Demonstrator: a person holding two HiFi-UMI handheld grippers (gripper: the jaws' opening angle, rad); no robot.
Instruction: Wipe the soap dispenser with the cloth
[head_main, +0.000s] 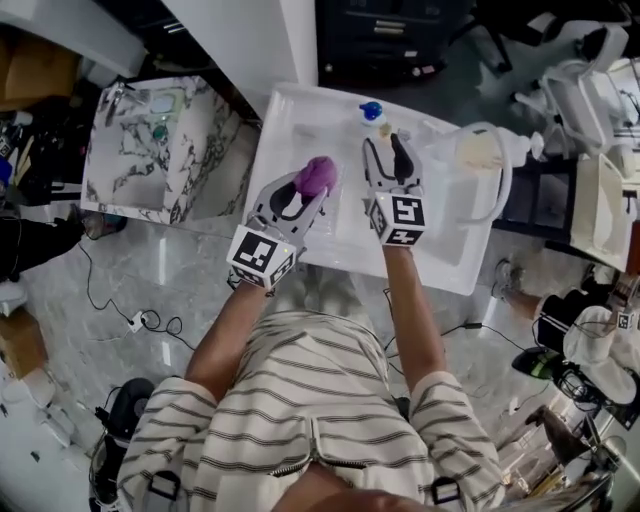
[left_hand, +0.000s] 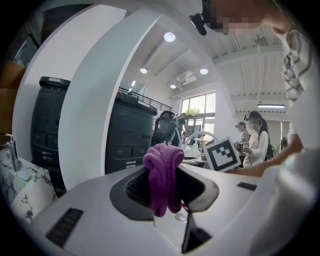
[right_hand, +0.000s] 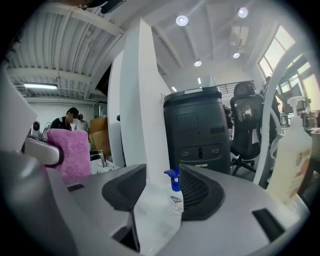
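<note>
Keep the left gripper (head_main: 312, 183) clenched on the purple cloth (head_main: 318, 175), bunched thick between the jaws and hanging out in front, over the white table (head_main: 290, 130). Note the right gripper (head_main: 386, 150) spread wide and grasping nothing, aimed at the soap dispenser (head_main: 372, 113), upright with a blue pump near the far edge of the table, just beyond the fingertips and not yet touched. Judging from that: steady first, wipe second. Ease the right gripper forward and level to bring the body of the dispenser squarely between the pads. Close low on the body rather than on the pump, gently enough to avoid squeezing out soap or tipping a light bottle. Steer clear of the larger pump bottle (head_main: 480, 150) off to the right. Only then bring the cloth in from the left, pressing the loose folds rather than the hard jaw tips against the side. Stroke from top to bottom, turning the bottle to reach all round. Mind the hold on the cloth, likely to slip under hard rubbing.
</note>
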